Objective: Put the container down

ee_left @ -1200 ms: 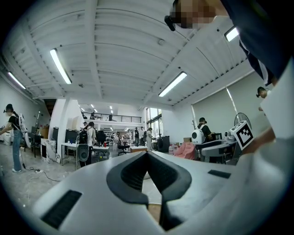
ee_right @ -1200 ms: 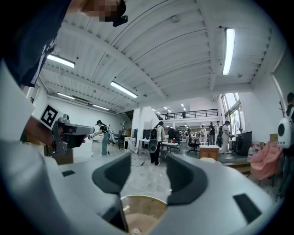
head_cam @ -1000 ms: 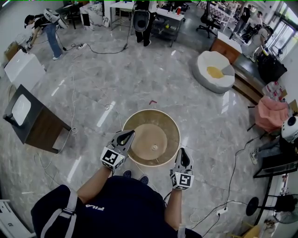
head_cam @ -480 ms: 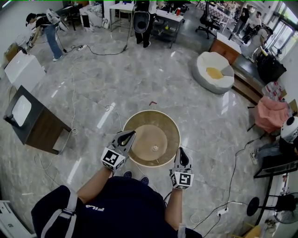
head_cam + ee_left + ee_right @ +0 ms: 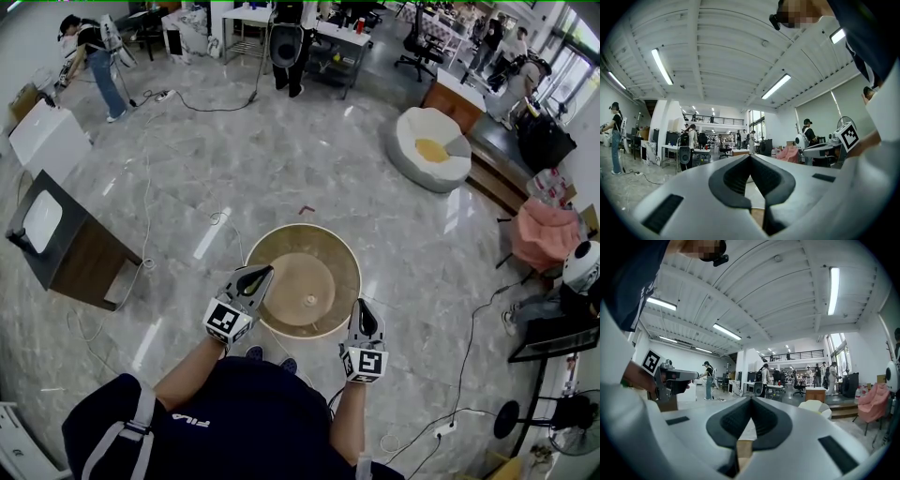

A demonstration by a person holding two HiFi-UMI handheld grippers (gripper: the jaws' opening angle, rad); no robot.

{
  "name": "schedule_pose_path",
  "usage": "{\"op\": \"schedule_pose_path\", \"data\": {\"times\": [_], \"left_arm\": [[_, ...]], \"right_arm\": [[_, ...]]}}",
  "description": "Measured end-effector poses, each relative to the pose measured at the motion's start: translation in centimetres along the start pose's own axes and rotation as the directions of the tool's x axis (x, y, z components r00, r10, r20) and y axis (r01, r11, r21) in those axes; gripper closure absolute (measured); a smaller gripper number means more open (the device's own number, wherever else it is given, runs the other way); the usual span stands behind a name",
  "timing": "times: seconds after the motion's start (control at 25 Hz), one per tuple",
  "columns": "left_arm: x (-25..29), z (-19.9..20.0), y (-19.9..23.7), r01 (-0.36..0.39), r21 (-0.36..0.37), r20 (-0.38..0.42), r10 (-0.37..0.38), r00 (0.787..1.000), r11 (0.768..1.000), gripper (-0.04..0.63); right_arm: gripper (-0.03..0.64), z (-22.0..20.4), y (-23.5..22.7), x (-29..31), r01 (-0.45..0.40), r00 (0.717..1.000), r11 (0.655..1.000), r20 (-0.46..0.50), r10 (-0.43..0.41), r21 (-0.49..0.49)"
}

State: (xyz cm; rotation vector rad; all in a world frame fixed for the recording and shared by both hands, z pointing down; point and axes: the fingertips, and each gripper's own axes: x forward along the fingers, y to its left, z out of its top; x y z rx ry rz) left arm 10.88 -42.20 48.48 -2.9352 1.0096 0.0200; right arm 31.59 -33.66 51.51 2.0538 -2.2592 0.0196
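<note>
**A:** Why a tool on each side?

**B:** The container (image 5: 281,246) is a wide, round, tan bowl with a pale rim, too broad for a single grip. The left tool (image 5: 261,273) bites the rim on the person's left and the right tool (image 5: 361,309) bites it on the near right. That shares the load, and the bowl sits level with its mouth up.

**A:** How tight are they?

**B:** Both are closed right down. In each gripper view the dark pads meet at the tip, and lower down a thin tan strip of the bowl's wall is pinched between them. Each tool has hold of the rim and nothing else.

**A:** Where is the container just now?

**B:** Straight in front of the person's body, between the two tools and out beyond the shoes (image 5: 255,352). It covers a patch of the grey marble floor (image 5: 187,169). I judge that it hangs above the floor, not on it, though from overhead I can't be sure of the gap.

**A:** Anything inside?

**B:** A small pale spot near the middle of the base, too small to name.

**A:** So the putting down isn't finished?

**B:** By my reading, no, because both grips are on. Lowering evenly would matter: a pinch on a thin rim could slip, or the bowl could tip if one side drops first. The cable (image 5: 216,106) lies well apart from it.
</note>
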Motion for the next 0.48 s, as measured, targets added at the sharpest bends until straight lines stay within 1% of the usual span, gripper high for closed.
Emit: {"op": "schedule_pose_path", "data": {"times": [0.24,0.48], "left_arm": [[0.45,-0.01,-0.15,0.004,-0.004,0.003,-0.004,1.0,1.0,0.571],[0.63,-0.17,-0.02,0.005,-0.009,-0.004,-0.005,1.0,1.0,0.571]], "right_arm": [[0.591,0.16,-0.07,0.11,-0.01,1.0,1.0,-0.002,0.01,-0.015],[0.591,0.49,-0.4,-0.12,0.009,1.0,1.0,0.011,-0.009,-0.001]]}}
